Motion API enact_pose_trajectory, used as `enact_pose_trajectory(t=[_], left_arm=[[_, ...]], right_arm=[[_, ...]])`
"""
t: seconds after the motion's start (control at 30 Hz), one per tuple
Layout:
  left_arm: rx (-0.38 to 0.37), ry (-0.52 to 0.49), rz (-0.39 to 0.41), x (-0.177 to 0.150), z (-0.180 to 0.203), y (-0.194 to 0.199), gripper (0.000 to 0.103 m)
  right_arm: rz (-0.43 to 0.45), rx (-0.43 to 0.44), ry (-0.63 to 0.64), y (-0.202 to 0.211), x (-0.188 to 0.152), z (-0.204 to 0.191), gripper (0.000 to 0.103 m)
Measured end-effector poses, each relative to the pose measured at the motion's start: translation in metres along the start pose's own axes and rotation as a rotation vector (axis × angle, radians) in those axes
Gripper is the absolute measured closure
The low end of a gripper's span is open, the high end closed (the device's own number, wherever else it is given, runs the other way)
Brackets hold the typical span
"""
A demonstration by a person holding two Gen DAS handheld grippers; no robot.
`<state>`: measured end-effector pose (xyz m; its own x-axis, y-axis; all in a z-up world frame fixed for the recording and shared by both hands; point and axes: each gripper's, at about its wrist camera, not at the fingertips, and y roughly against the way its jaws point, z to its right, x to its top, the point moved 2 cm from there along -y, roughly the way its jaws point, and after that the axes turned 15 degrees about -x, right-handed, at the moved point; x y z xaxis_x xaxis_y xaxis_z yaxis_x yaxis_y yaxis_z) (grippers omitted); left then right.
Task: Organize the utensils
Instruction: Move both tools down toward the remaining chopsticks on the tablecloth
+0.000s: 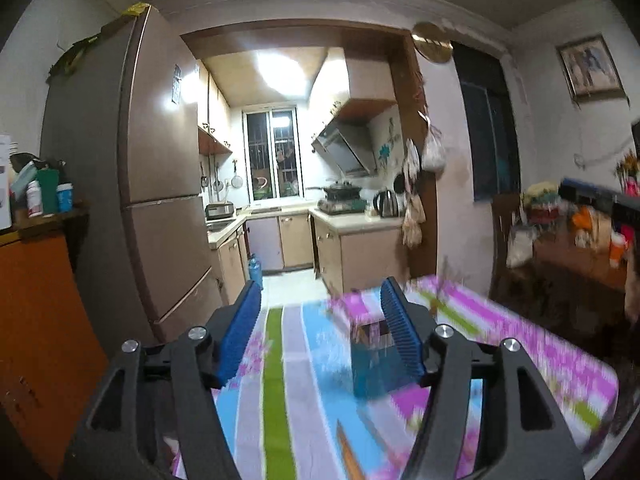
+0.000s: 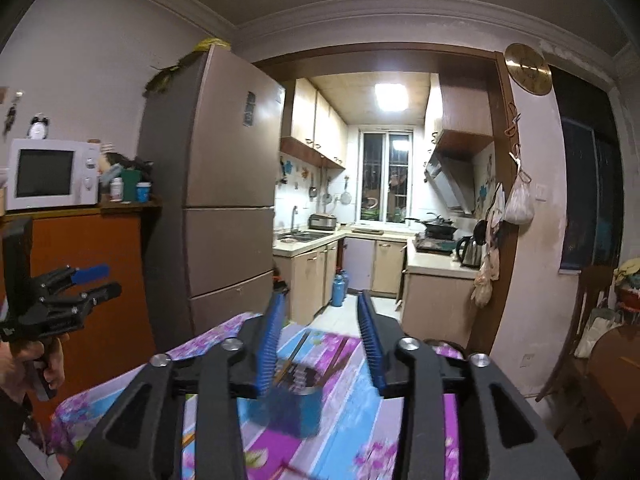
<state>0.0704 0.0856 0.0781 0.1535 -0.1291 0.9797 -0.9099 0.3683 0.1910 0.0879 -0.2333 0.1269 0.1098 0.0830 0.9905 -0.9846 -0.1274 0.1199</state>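
Note:
A blue utensil holder (image 2: 298, 408) stands on the table with its striped, flowered cloth (image 2: 352, 412). Several chopsticks (image 2: 294, 354) lean out of its top. My right gripper (image 2: 322, 300) hovers just above and behind it, open, with nothing between its blue pads. In the left wrist view the same holder (image 1: 370, 364) is blurred and sits low beside the right-hand pad. My left gripper (image 1: 320, 292) is open and empty above the cloth (image 1: 276, 360). The right wrist view also shows the left gripper (image 2: 102, 280) far left, held in a person's hand (image 2: 32, 364), fingers apart.
A tall brown fridge (image 2: 224, 184) and an orange cabinet (image 2: 96, 280) with a white microwave (image 2: 52, 174) stand to the left. Straight ahead the doorway leads into a kitchen. A wooden chair (image 2: 588, 320) and a cluttered side table (image 1: 580, 248) are on the right.

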Motion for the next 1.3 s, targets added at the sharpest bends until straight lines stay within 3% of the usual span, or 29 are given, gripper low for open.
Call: enact_pose_trajectory(t=[0.27, 0.43, 0.63, 0.8, 1.0, 1.1, 1.3], left_arm=[[-0.038, 0.079, -0.178, -0.148, 0.03, 0.048, 0.043], [-0.062, 0.099, -0.283, -0.212, 0.056, 0.051, 0.043], [-0.062, 0.039, -0.267, -0.232, 0.084, 0.061, 0.049], [-0.042, 0.067, -0.313, -0.255, 0.076, 0.055, 0.074], [-0.032, 0.069, -0.303, -0.262, 0.075, 0.051, 0.077], [-0.026, 0.061, -0.299, -0.262, 0.074, 0.05, 0.083], [-0.004, 0.065, -0.296, -0.263, 0.064, 0.051, 0.083]], right_arm=[[-0.141, 0.069, -0.04, 0.061, -0.129, -0.048, 0.056], [-0.239, 0.094, -0.026, 0.077, -0.197, -0.093, 0.056], [-0.294, 0.099, 0.004, 0.092, -0.234, -0.122, 0.056], [-0.296, 0.078, 0.014, 0.099, -0.243, -0.127, 0.057], [-0.305, 0.076, 0.008, 0.101, -0.254, -0.127, 0.059], [-0.328, 0.075, 0.0, 0.099, -0.264, -0.131, 0.064], [-0.34, 0.033, -0.013, 0.092, -0.279, -0.136, 0.074]])
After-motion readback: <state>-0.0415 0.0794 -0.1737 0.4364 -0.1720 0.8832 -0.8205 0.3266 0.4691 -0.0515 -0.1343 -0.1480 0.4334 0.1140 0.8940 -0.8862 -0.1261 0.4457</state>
